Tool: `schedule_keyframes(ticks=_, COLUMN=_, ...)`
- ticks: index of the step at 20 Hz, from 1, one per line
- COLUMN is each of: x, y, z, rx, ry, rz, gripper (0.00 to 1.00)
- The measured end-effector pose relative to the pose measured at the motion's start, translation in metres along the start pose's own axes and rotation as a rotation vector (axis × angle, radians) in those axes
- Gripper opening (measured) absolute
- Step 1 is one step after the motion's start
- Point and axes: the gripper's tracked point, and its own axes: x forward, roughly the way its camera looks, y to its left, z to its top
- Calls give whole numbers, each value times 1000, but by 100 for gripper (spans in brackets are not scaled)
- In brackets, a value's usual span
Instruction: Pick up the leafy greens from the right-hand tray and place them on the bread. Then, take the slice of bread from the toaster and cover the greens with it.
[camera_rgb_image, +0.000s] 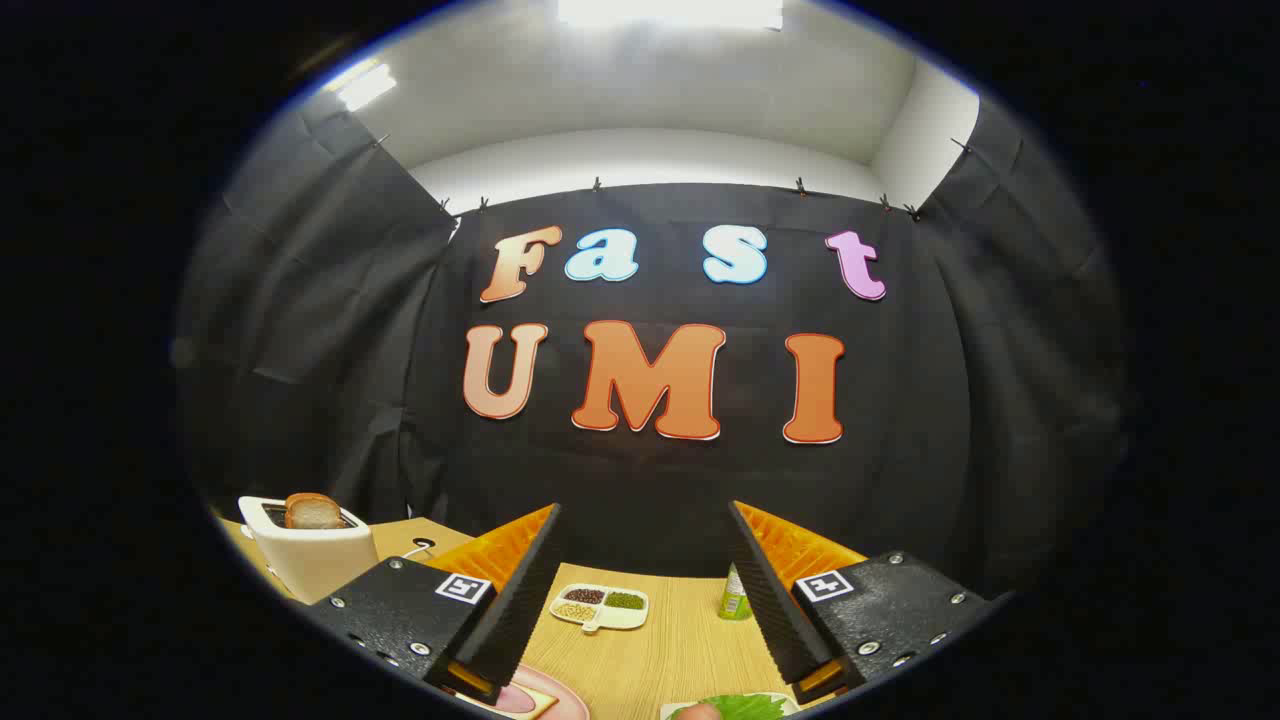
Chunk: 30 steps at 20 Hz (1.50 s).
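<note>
Toaster (310, 560) is seen at far left on the worktop (680, 650), a bread slice (313, 511) standing in its slot. Base bread (520, 698), seemingly on a pink plate, lies by the left finger. Claw (645, 590) is held apart, empty, raised. Leafy greens (745, 706) lie just below the right finger; a lowered, centred approach is advised.

My tool (645, 590) has ribbed, matt fingers (520, 590), held apart over the bench (670, 650) of pale, smooth wood grain. The toaster (310, 555), far left, looks like glossy plastic. The wall (320, 380) is matt, creased cloth.
</note>
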Motion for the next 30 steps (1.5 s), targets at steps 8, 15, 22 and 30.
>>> schedule_keyframes(ticks=8, x=0, y=7, z=-6, rx=11, ry=26, rz=19, gripper=95)
schedule_keyframes(ticks=15, x=-1, y=3, z=-17, rx=31, ry=58, rz=23, gripper=95)
schedule_keyframes(ticks=22, x=-2, y=-1, z=-32, rx=31, ry=112, rz=31, gripper=95)
schedule_keyframes(ticks=30, x=-6, y=-15, z=-69, rx=17, ry=241, rz=37, gripper=95)
